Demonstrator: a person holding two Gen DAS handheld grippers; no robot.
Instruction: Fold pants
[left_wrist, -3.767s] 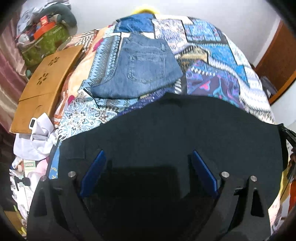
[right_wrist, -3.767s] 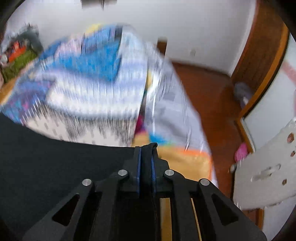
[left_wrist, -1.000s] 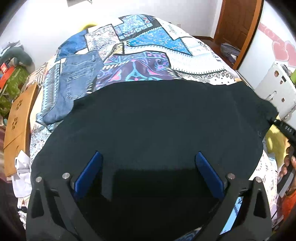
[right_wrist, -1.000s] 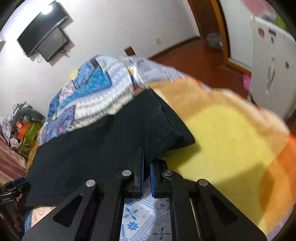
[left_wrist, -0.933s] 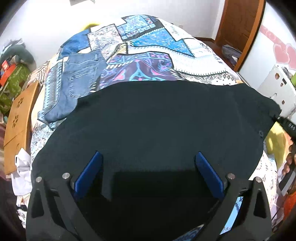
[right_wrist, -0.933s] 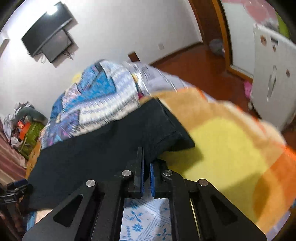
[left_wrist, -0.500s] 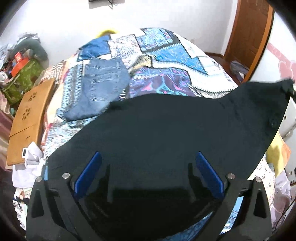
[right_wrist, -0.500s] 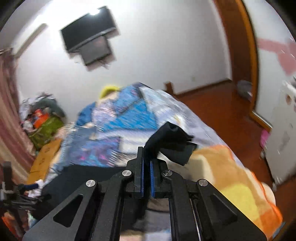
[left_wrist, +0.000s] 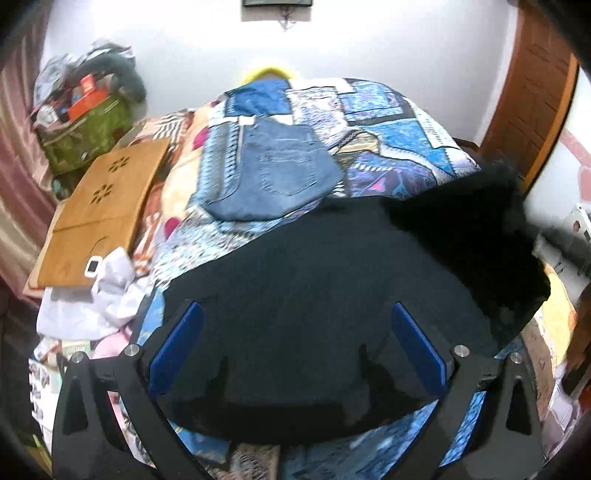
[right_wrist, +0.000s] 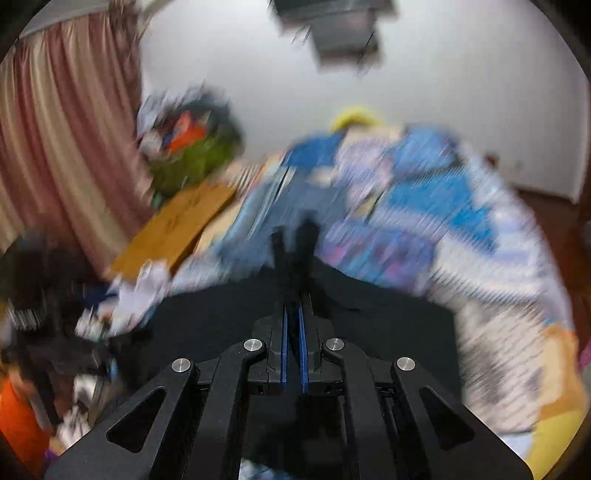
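Black pants (left_wrist: 332, 295) lie spread across the near part of a bed covered by a patchwork blanket (left_wrist: 399, 140); their right-hand portion is raised and doubled over toward the middle. The left gripper (left_wrist: 291, 343) hovers over the near edge of the pants, its blue pads (left_wrist: 177, 343) standing wide apart, nothing clamped. The right gripper (right_wrist: 293, 258) has its jaws pressed together on a fold of the black fabric (this view is heavily blurred). Folded blue jeans (left_wrist: 280, 173) rest farther up the bed, apart from the pants. A wooden tray (left_wrist: 99, 214) lies at the bed's left side.
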